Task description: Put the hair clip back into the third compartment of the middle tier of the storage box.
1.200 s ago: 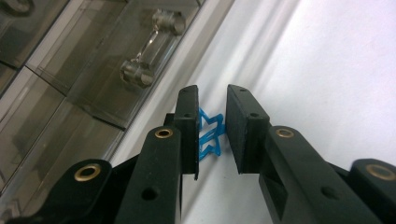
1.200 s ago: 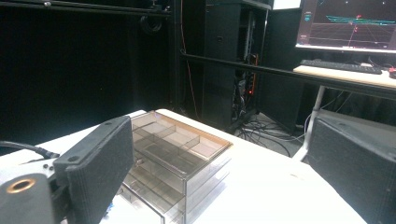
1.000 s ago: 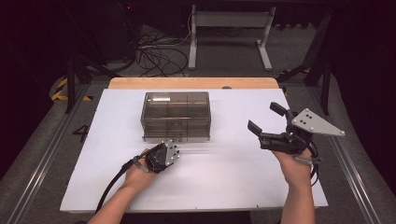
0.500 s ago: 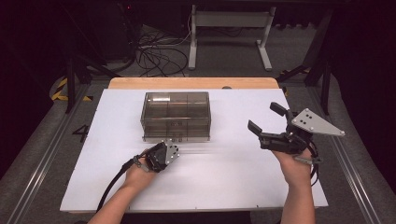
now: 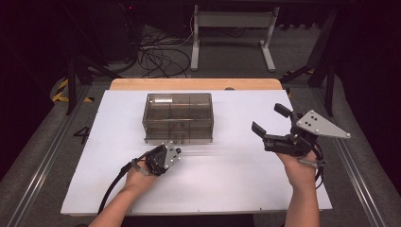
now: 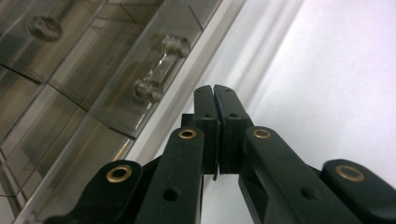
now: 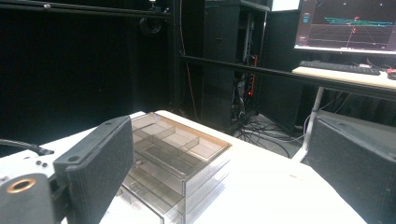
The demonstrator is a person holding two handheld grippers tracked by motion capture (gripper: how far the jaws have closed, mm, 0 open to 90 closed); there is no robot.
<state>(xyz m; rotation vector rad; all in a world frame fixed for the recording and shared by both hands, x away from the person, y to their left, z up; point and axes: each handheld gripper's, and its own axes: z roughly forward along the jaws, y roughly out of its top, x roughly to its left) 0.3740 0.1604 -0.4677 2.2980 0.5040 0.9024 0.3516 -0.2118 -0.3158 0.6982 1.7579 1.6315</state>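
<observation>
Reaching low at the lower left of the high view, the left gripper (image 5: pixel 172 152) sits just in front of the drawer box (image 5: pixel 178 117); its jaws have just been closing and now meet pad to pad with nothing between them. In the left gripper view the closed tips (image 6: pixel 215 100) lie just beside the clear bar handle (image 6: pixel 159 70) of a bottom drawer, apart from it, at upper left of that frame. Judgement: to pull that drawer the jaws would need to part, straddle the handle squarely, then draw straight back, keeping the box from sliding on the white table top (image 5: pixel 227 184).

Right gripper (image 5: pixel 271 124), middle right of the high view: jaws spread wide, empty, held above the table, well apart from the box.

Beyond, upper frame: wooden table edge (image 5: pixel 189 84), loose cables (image 5: pixel 158 56) on the floor, a white desk frame (image 5: pixel 231 21). Nothing lies between gripper and handle.
</observation>
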